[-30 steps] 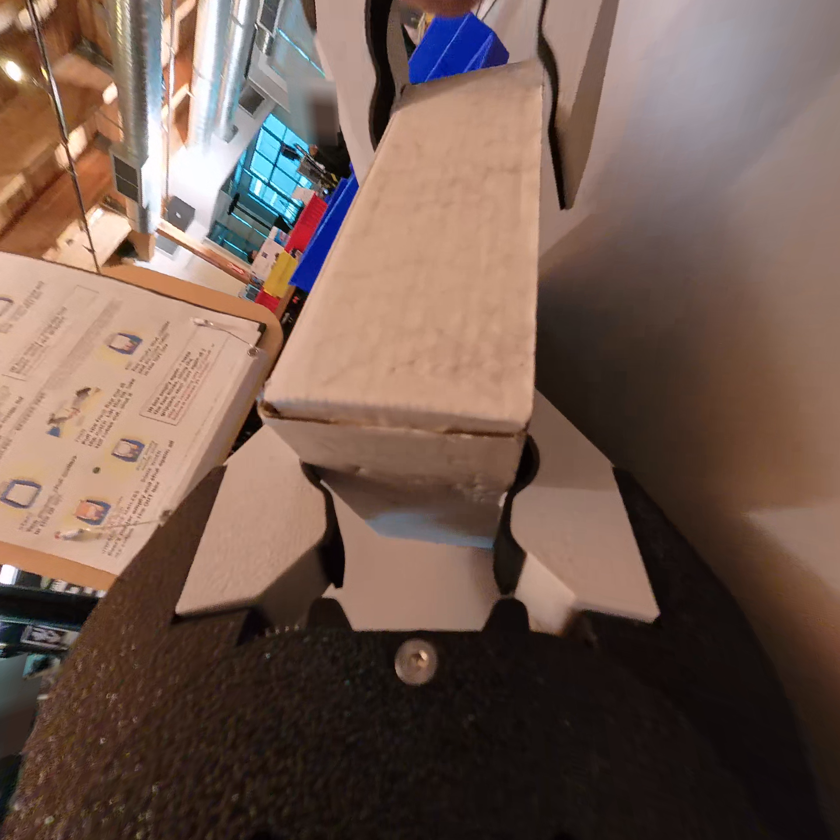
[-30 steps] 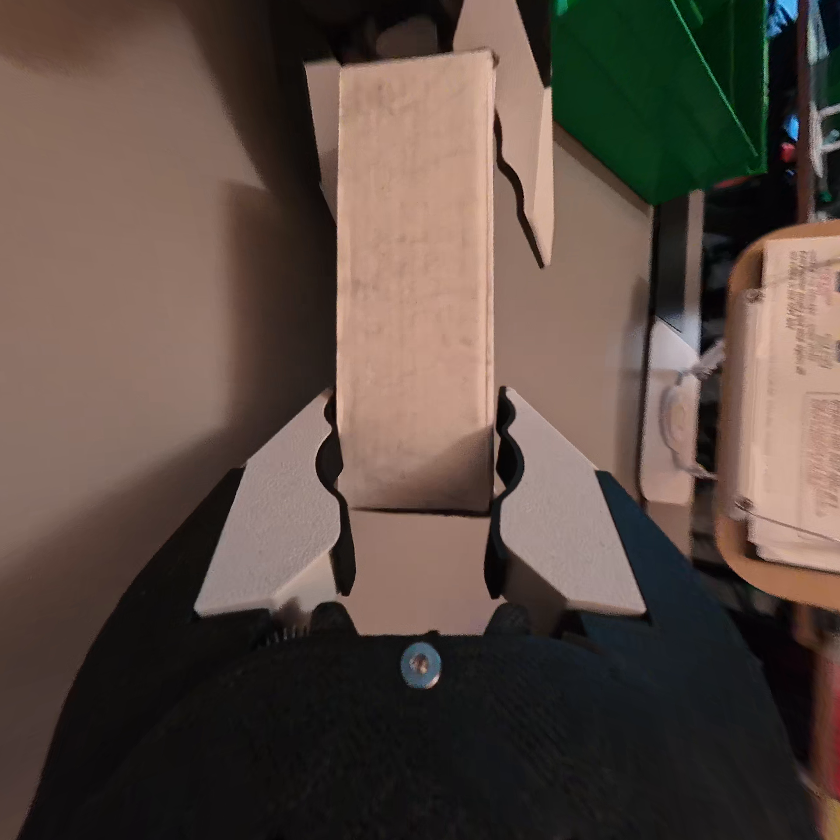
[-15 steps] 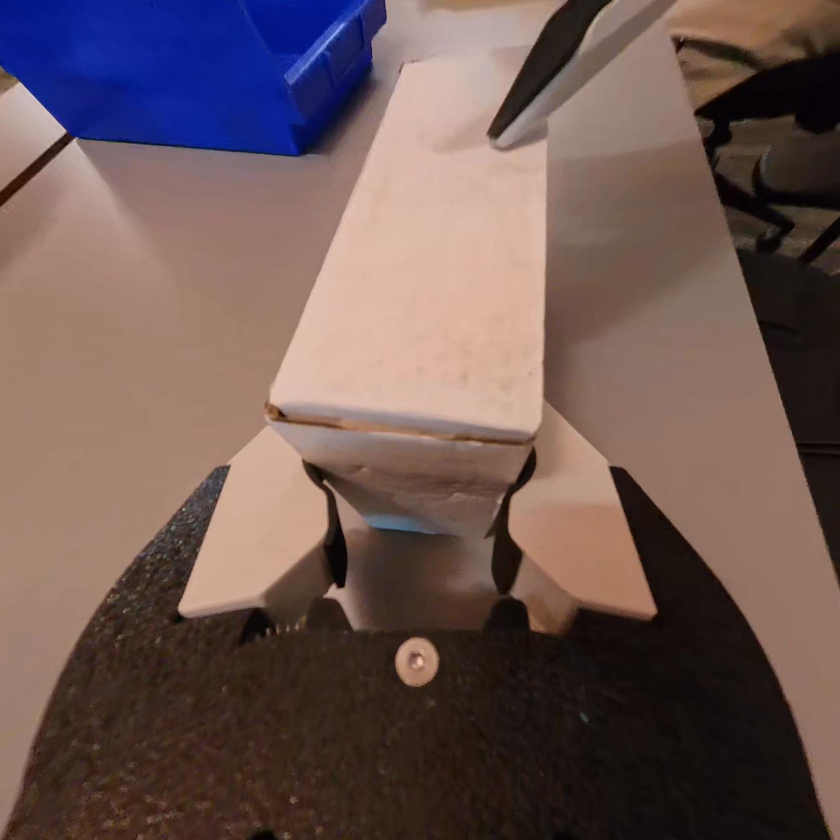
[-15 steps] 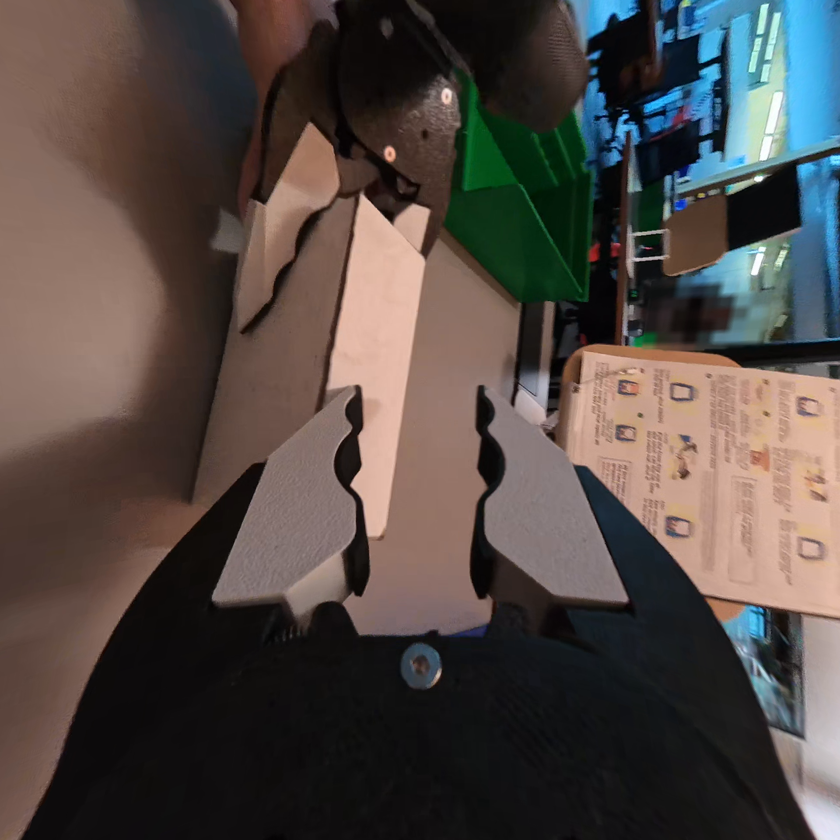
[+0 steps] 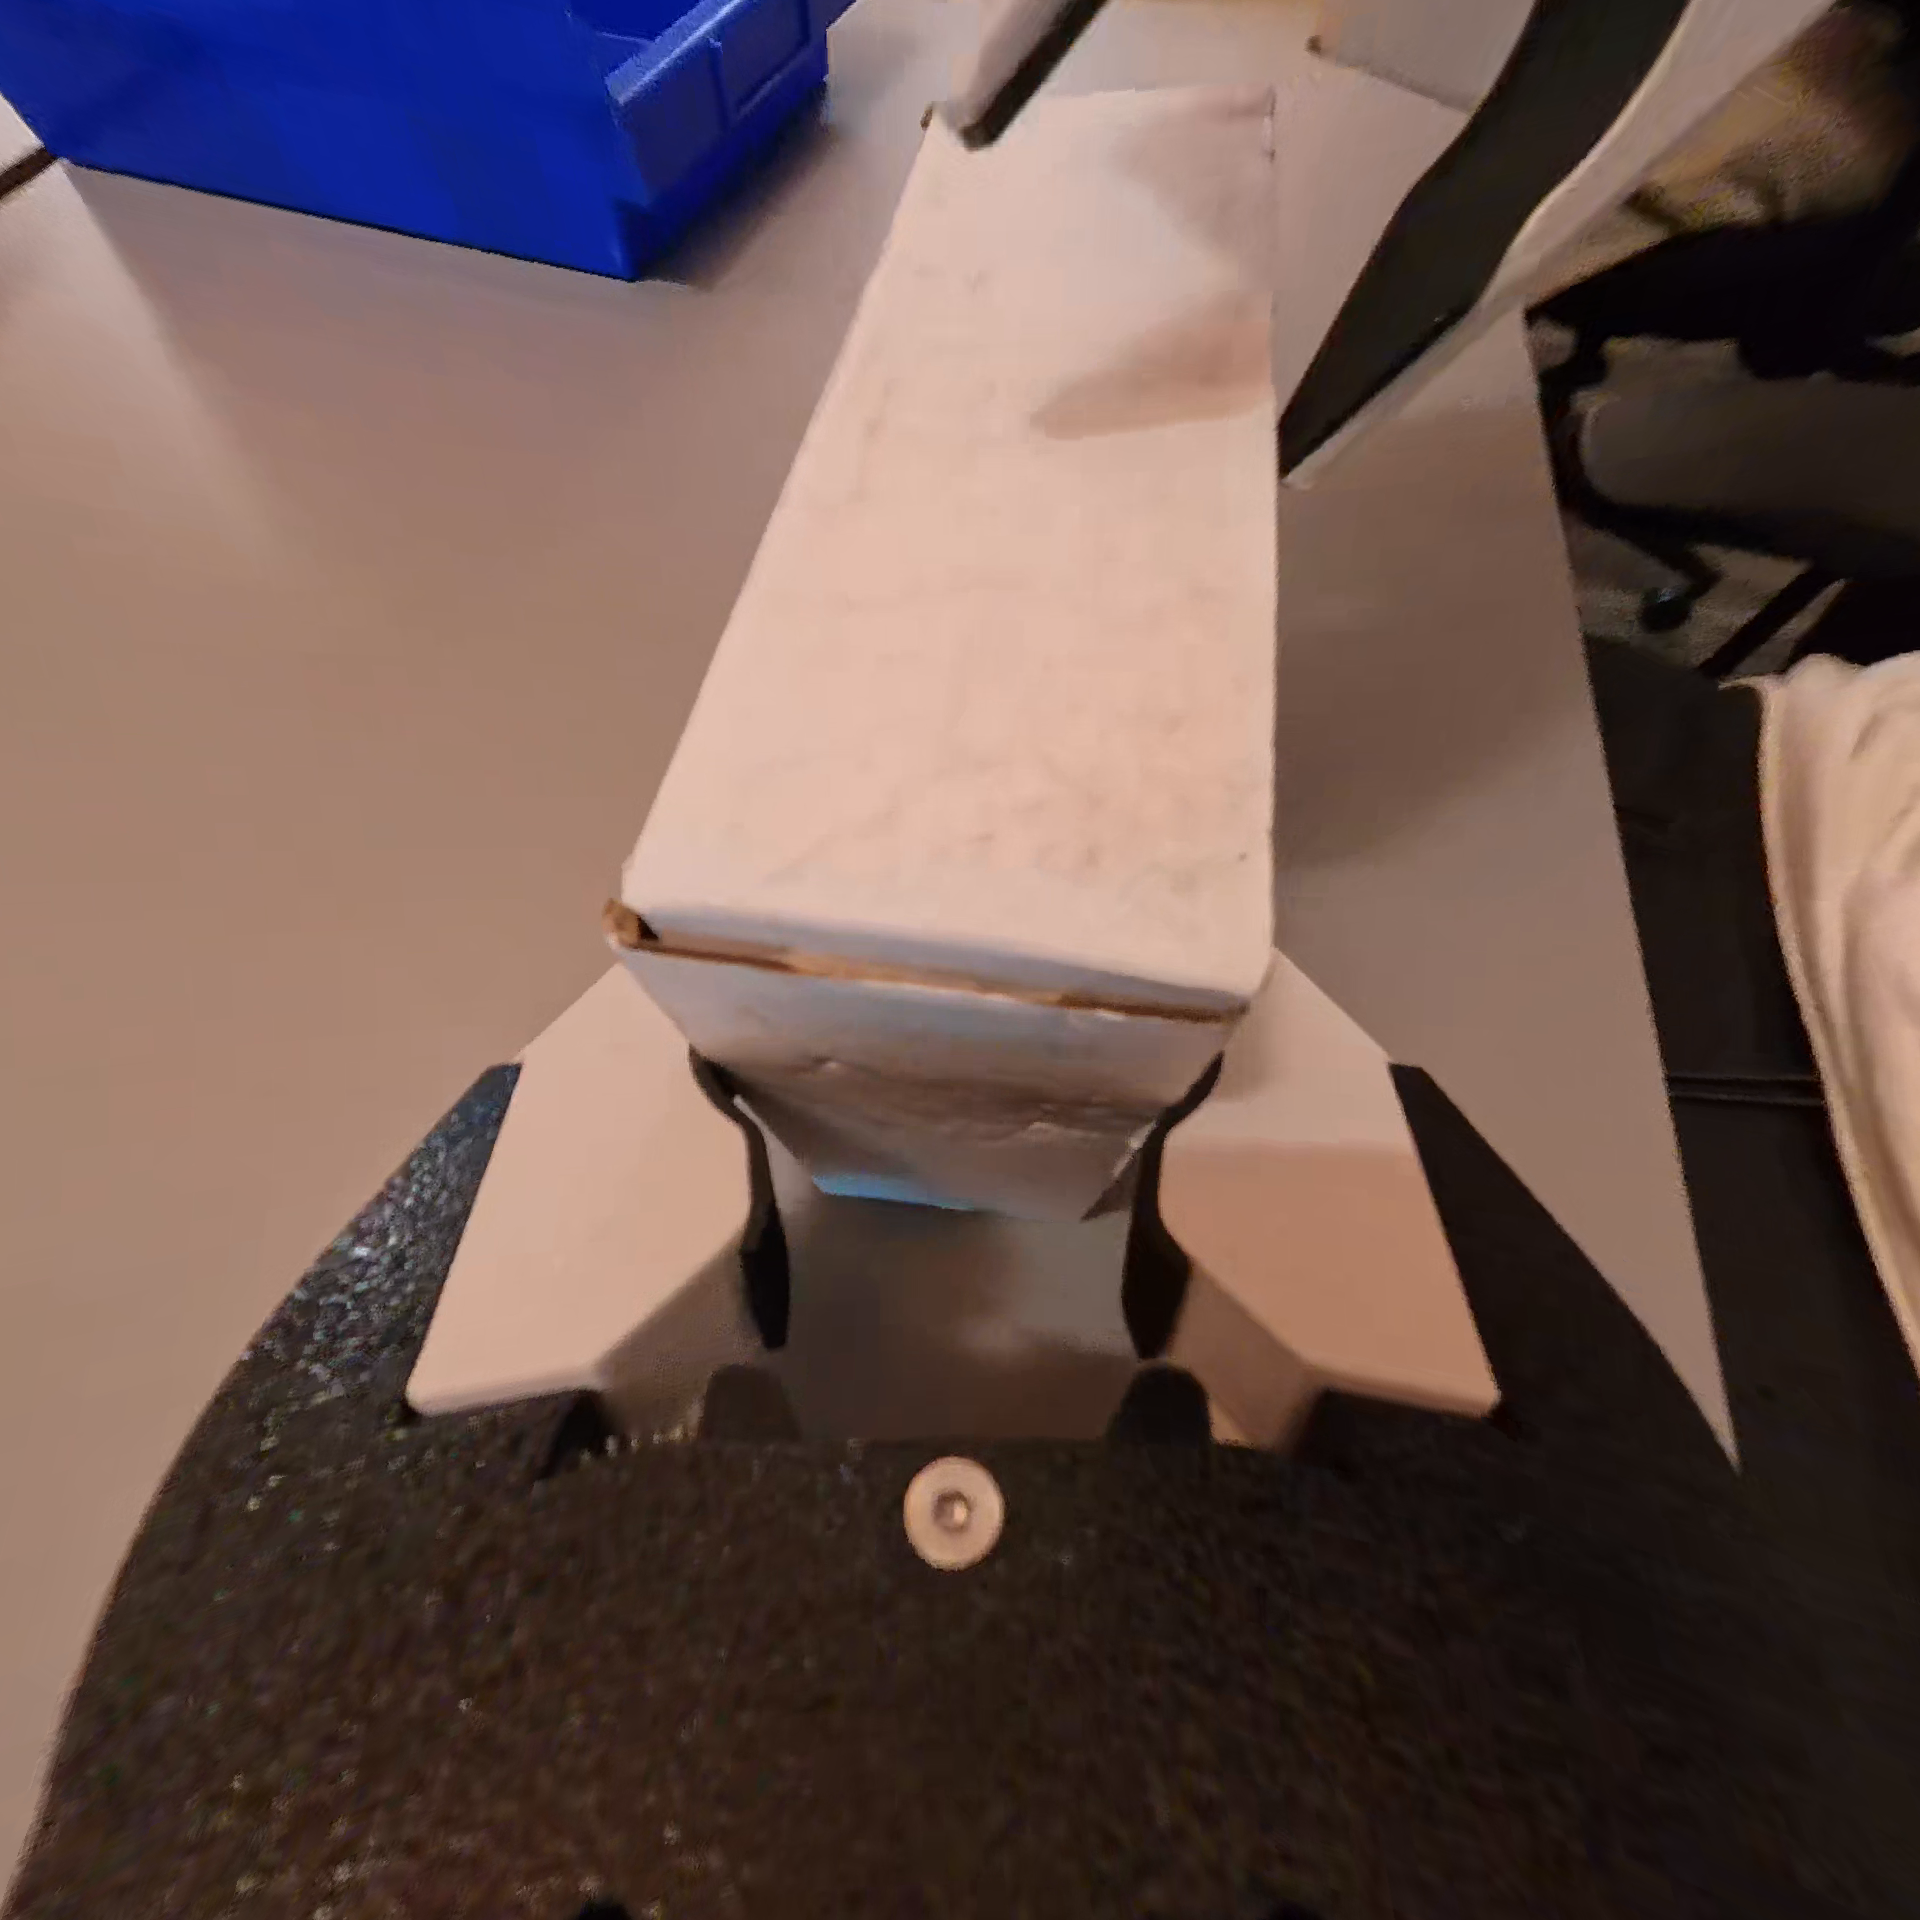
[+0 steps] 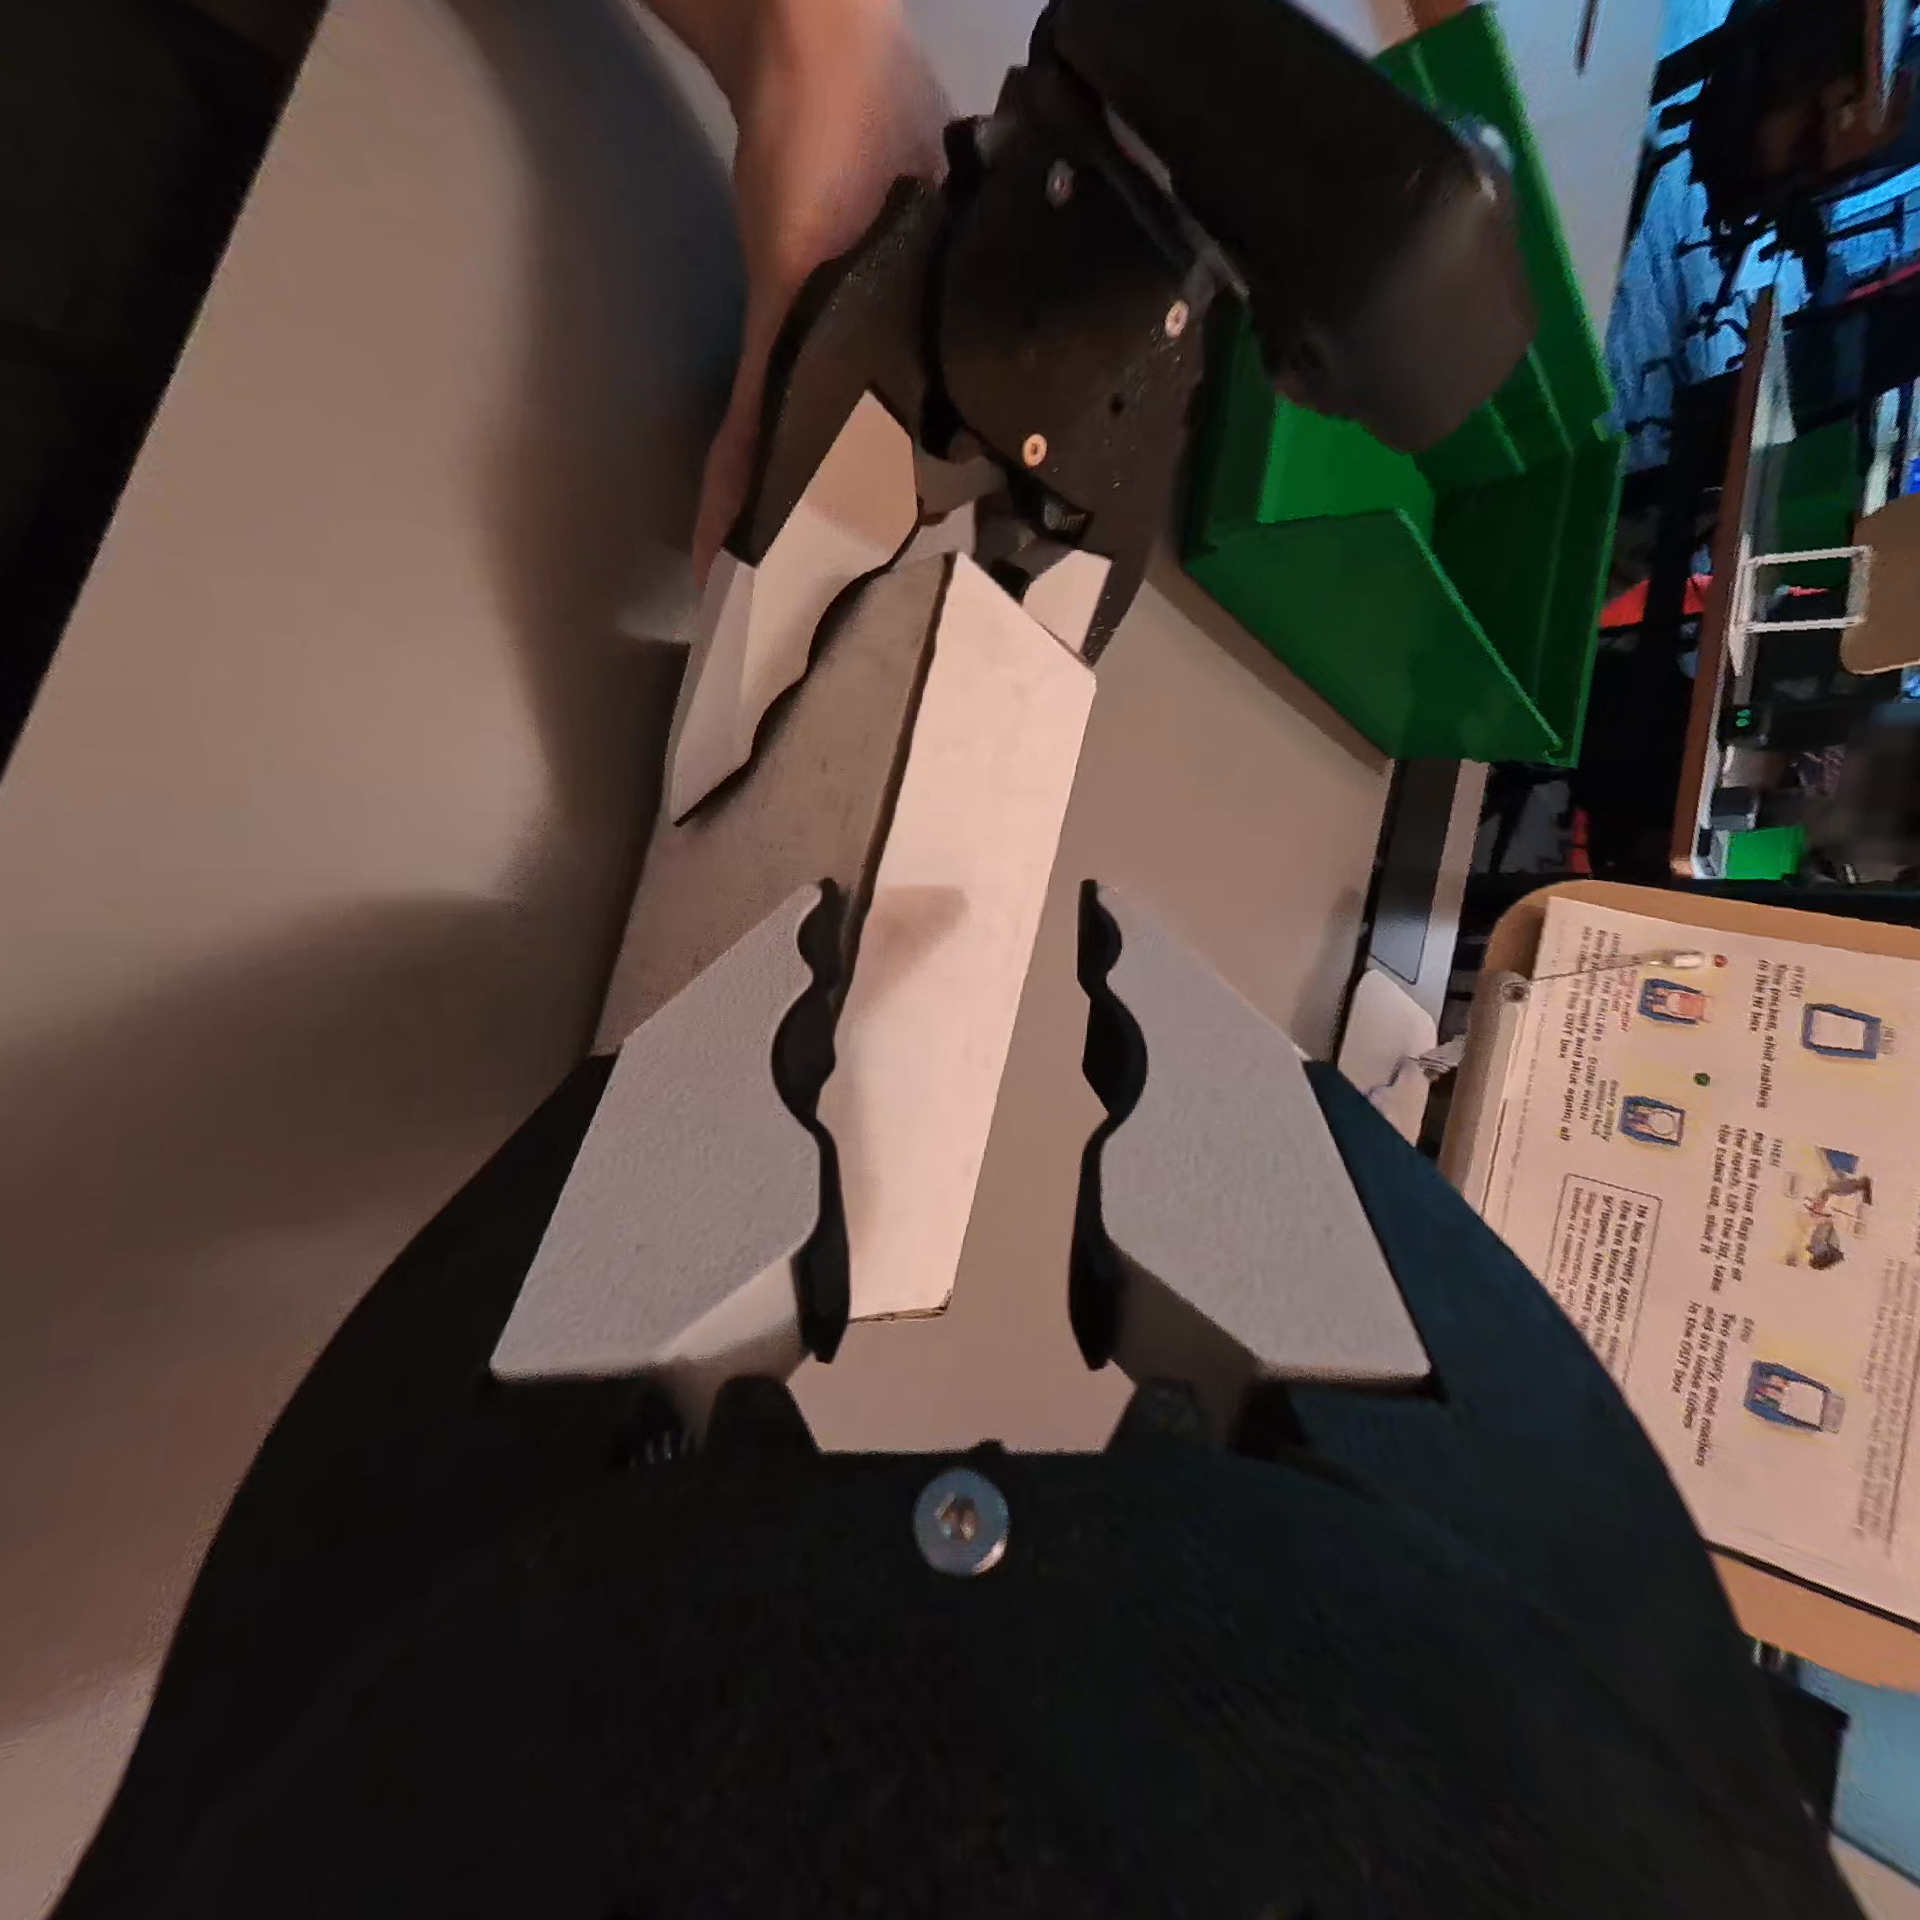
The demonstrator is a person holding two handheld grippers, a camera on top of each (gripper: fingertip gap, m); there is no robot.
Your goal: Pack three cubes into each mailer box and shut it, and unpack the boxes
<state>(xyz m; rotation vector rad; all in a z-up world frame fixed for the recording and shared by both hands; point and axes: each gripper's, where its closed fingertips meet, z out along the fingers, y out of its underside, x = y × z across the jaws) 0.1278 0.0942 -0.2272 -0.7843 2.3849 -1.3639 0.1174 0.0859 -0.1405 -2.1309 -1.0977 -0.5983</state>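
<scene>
Left gripper (image 5: 961, 1153) fingers clamped on near end of white mailer box (image 5: 997, 644), held above grey bench (image 5: 312, 623). Right gripper (image 6: 951, 1122) fingers spread wide around far end; contact unclear. Blue bin (image 5: 416, 114) behind.

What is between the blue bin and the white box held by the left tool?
Only bare table lies between the blue bin and the white box; the left wrist view shows this stretch.

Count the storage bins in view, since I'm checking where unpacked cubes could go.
2. A blue bin sits on the table at the upper left of the left wrist view; a green bin sits behind the left gripper in the right wrist view. Others may lie out of view.
</scene>
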